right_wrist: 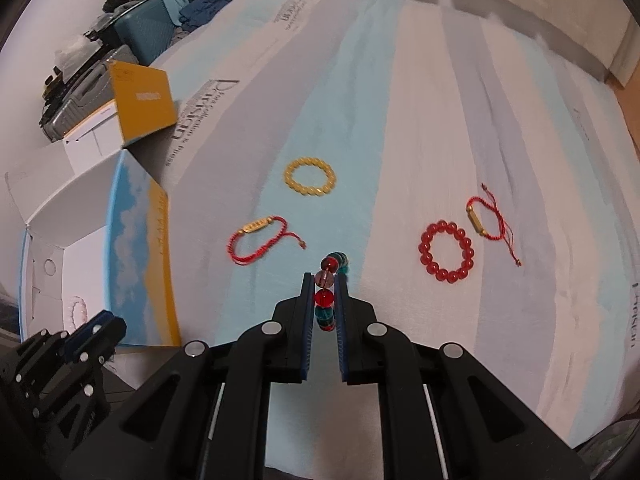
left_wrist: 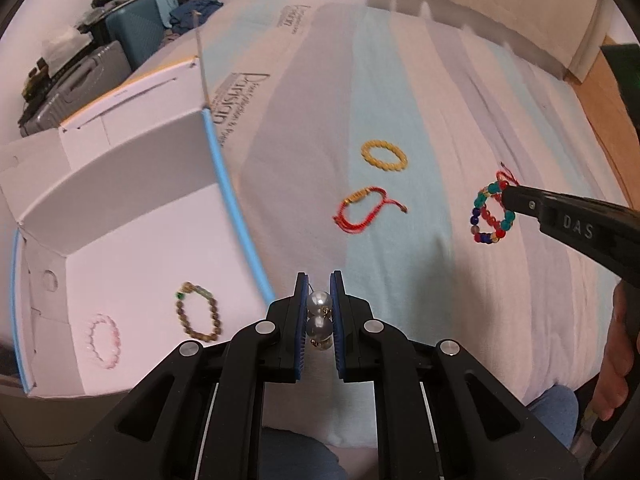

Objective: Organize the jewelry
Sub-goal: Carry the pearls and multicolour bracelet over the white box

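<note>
Gripping pearls, left claw; red bead bracelet right-view only

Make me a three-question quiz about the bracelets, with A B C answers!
1. Where does the pink bracelet lie?
A. in the white box
B. on the bedspread
C. in the right gripper

2. How many bracelets lie loose on the bedspread in the right wrist view?
A. two
B. four
C. six

3. What does the left gripper hold?
A. nothing
B. the yellow bracelet
C. grey pearl beads

Answers:
1 A, it sits on the box floor beside the brown bracelet.
2 B, yellow, red bead and two red cord ones.
3 C, pearls are pinched between its fingers.
</note>
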Motion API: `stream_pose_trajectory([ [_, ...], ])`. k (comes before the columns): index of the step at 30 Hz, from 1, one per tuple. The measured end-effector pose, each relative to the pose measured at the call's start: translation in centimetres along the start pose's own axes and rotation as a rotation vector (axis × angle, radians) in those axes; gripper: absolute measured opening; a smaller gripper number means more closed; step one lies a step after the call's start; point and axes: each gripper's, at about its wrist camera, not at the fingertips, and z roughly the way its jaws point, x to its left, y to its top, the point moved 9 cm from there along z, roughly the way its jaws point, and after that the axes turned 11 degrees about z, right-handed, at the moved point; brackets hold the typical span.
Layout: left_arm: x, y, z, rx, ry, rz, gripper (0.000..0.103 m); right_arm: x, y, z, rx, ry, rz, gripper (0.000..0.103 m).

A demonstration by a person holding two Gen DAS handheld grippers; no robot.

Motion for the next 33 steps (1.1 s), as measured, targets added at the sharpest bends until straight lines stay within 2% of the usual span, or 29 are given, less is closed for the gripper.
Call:
stream_pose_trajectory([
  [9,5.1,0.1,-2.8,-0.023,0.046,-0.036,0.01,4.4,0.6,-2.3,-0.036,0.008,-0.044,0.009],
  [17,10.8,-0.7,-5.0,-0.035,0.097,-0.088,0.01,10.7,0.7,-4.0,-0.063,0.034,-0.112,0.009],
  [22,14.7,-2.2,-6.1,-0.041,0.141,-0.117,0.01,15.5,0.1,-4.9,-0.087,0.055,-0.166,0.009],
  [33,22.2,-7.1,-5.6,-0.001,0.175,-0.223,0.01,25.7,-2.8,-4.8,-0.084,0.107,-0.304,0.009],
])
